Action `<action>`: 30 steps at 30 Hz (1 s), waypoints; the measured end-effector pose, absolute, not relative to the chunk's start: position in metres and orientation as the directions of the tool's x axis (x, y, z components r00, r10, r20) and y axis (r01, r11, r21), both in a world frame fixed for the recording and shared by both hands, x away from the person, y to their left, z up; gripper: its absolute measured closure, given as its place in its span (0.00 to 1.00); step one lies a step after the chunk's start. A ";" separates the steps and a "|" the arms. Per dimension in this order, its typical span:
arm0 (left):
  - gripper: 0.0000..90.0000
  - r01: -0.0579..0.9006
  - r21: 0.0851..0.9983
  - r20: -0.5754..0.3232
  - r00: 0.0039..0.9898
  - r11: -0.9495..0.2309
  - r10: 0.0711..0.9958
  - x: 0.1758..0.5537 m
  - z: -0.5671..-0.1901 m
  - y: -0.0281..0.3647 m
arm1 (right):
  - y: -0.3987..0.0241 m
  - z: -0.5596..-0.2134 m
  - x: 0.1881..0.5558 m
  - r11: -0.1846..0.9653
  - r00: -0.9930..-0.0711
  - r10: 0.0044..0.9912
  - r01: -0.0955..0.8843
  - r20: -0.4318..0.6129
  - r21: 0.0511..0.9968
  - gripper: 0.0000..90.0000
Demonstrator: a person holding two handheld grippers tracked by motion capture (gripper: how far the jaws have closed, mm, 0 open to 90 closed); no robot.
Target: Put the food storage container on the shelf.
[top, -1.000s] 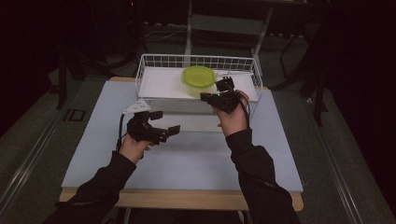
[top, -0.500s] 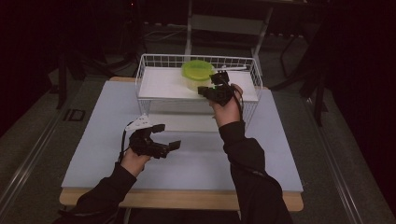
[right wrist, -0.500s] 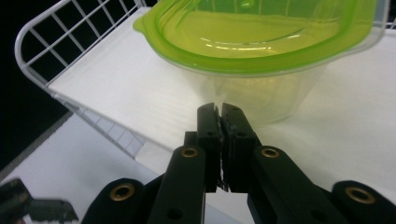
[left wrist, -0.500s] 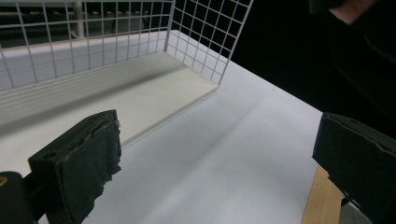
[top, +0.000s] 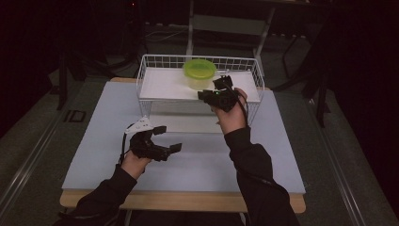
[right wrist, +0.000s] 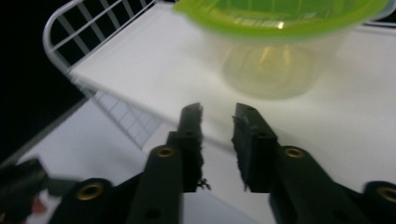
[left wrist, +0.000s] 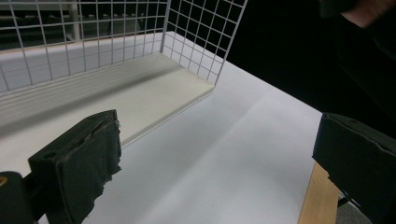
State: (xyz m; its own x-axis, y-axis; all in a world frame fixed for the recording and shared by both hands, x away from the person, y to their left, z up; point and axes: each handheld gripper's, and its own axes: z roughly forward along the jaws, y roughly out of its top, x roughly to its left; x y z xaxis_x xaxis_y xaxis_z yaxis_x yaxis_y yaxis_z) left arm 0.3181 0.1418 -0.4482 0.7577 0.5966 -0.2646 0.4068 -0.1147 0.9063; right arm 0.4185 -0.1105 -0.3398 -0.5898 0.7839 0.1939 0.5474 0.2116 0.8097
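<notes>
From the high view: one wire rack (top: pixel 149 66) stands at the far side of the desk (top: pixel 282 150), and one tub (top: pixel 199 74) with a green lid sits on the rack's white shelf, toward the back rail. What the tub holds cannot be told from here. Two grippers are up. The right gripper (top: pixel 205 96) is raised at the rack's front edge, just in front of the tub and apart from it, jaws a little apart with nothing between them. The left gripper (top: pixel 168 139) hangs low over the desk, in front of the rack's left end, jaws spread wide and empty.

Over to the left gripper view: the left gripper (left wrist: pixel 215 158) has its two black jaws far apart, bare desk (left wrist: pixel 224 154) between them. The wire rack (left wrist: pixel 196 42) rises ahead, its lower white board empty.

Now the right gripper view: the right gripper (right wrist: pixel 218 122) shows a narrow gap between its jaws, gripping nothing. The tub (right wrist: pixel 275 51) sits just beyond on the wire rack (right wrist: pixel 140 60); its clear body looks yellowish and blurred, contents unclear. No writing can be read anywhere.
</notes>
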 end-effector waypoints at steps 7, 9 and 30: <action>0.02 0.397 0.912 -0.264 0.762 -0.105 0.591 0.315 -0.442 0.143 | -0.116 -0.347 0.390 0.247 -0.642 0.748 0.500 0.165 0.830 0.49; 0.02 0.399 0.911 -0.267 0.762 -0.103 0.591 0.314 -0.442 0.143 | -0.117 -0.351 0.384 0.261 -0.659 0.737 0.481 0.148 0.837 0.41; 0.02 0.374 0.911 -0.204 0.777 -0.175 0.596 0.299 -0.438 0.150 | -0.147 -0.391 0.336 0.304 -0.751 0.648 0.406 0.125 0.862 0.19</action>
State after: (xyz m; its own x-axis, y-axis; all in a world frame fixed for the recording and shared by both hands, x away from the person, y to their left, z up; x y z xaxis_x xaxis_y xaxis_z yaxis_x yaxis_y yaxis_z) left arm 0.2990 0.1497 -0.4376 0.7768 0.5957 -0.2045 0.3740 -0.1751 0.9108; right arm 0.3359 -0.1467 -0.3906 -0.7510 0.6483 0.1252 0.4060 0.3038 0.8619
